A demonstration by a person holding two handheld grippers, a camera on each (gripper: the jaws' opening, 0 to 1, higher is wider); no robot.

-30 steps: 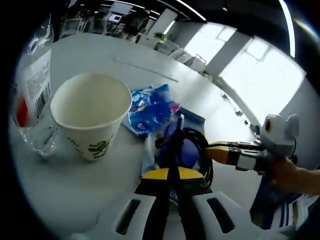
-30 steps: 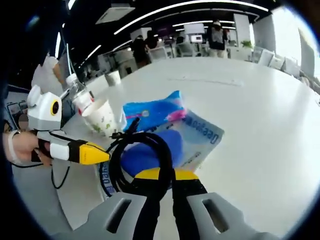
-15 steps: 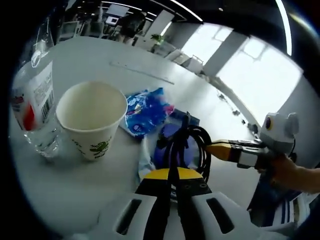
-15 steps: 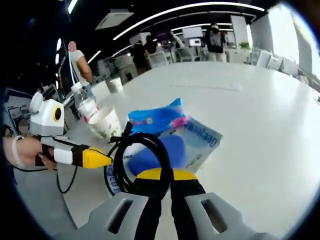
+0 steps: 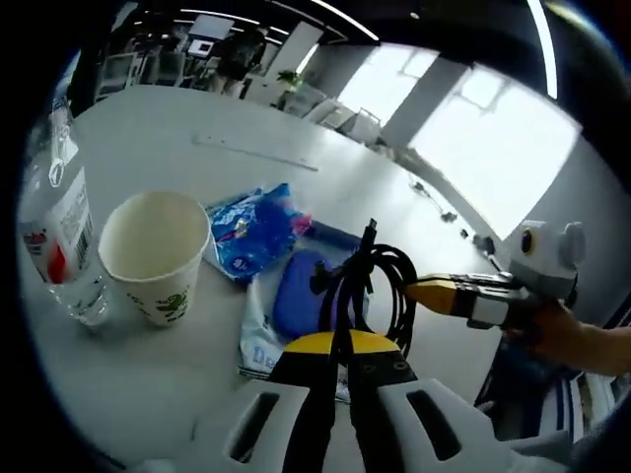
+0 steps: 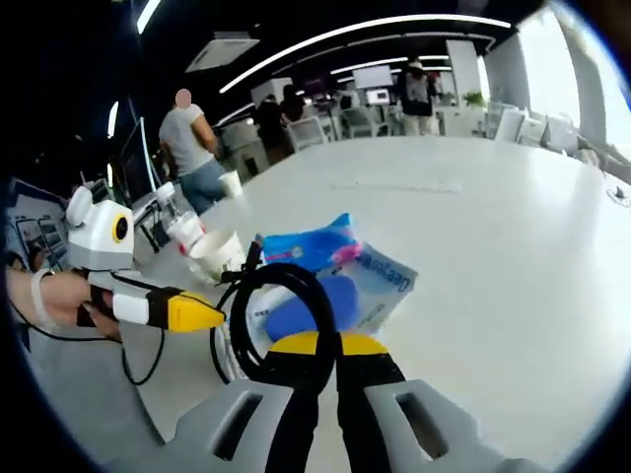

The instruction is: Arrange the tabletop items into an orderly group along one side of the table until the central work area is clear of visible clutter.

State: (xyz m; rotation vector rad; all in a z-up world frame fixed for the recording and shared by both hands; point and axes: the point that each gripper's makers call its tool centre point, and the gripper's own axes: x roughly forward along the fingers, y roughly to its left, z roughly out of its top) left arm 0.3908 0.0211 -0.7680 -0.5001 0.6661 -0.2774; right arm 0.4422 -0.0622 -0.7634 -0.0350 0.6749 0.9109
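You have lifted the cable (image 5: pixel 380 286) since a second ago: the cup (image 5: pixel 153 254), bottle (image 5: pixel 61 236) and blue packets (image 5: pixel 254 232) now sit lower and smaller on the table (image 5: pixel 138 158). Both your left gripper (image 5: pixel 338 340) and right gripper (image 6: pixel 317 340) are clamped on the black coil, holding it above the pouch (image 6: pixel 311 304). Judged from this, it is free to carry to the cup's side.
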